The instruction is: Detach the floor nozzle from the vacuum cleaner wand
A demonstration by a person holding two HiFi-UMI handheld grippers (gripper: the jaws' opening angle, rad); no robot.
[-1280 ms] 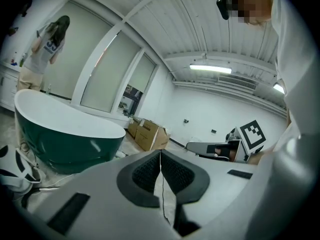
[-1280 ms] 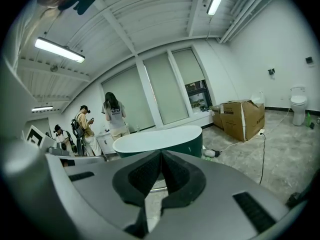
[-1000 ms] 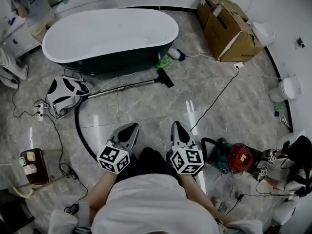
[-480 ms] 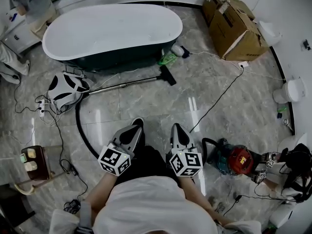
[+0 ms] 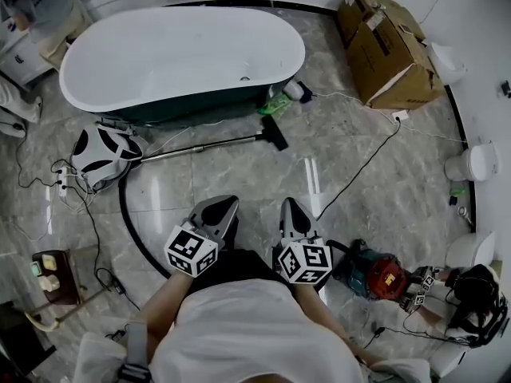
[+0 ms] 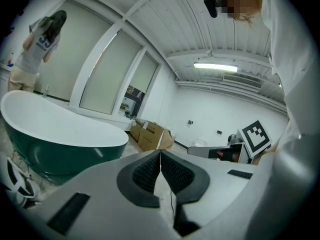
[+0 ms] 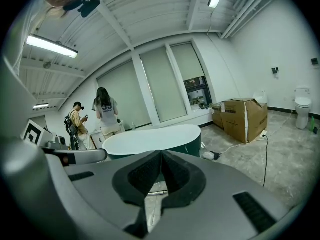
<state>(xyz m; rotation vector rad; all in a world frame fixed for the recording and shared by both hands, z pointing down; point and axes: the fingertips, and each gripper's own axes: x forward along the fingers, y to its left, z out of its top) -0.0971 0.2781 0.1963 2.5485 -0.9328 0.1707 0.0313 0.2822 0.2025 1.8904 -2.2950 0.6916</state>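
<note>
**INSPECTION NOTE: DETACHMENT NOT BEGUN**

Found left gripper [image 5: 219,211], grey shell w/ marker cube, jaws fully together, pads meeting, nothing btwn them. Found right gripper [image 5: 290,211] just beside it, same build, jaws likewise closed on nothing. Noted both low in front of the person's torso, pointing fwd over the glossy grey stone-look floor [image 5: 239,178].

Located black wedge-shaped floor nozzle [image 5: 274,132] well ahead of the gap btwn the two grippers, lying on floor, clear of both. Noted it joined to the slim silver metal wand [image 5: 200,147], which runs left from nozzle, ahead of left gripper. Followed wand to the white-and-black canister vacuum body [image 5: 102,156], far fwd-left of left gripper. Traced black hose [image 5: 121,210] curving from canister back past outer side of left gripper.

Logged beyond nozzle: large oval bathtub [image 5: 180,54], white inside, dark green outside. Saw small green item [image 5: 275,102] at tub's foot, just past nozzle; kind unclear.

- Fwd-right of right gripper: open brown cardboard box [image 5: 391,46].
- From near box toward right gripper: thin black cable [image 5: 359,168] across floor.
- Near right gripper, on its outer side: red-and-teal machine [image 5: 375,274] on floor.
- Far right: white toilet [image 5: 471,164].

Spotted, past tub's far end, person in light top [image 7: 106,111] w/ second person [image 7: 77,120] alongside.
</note>
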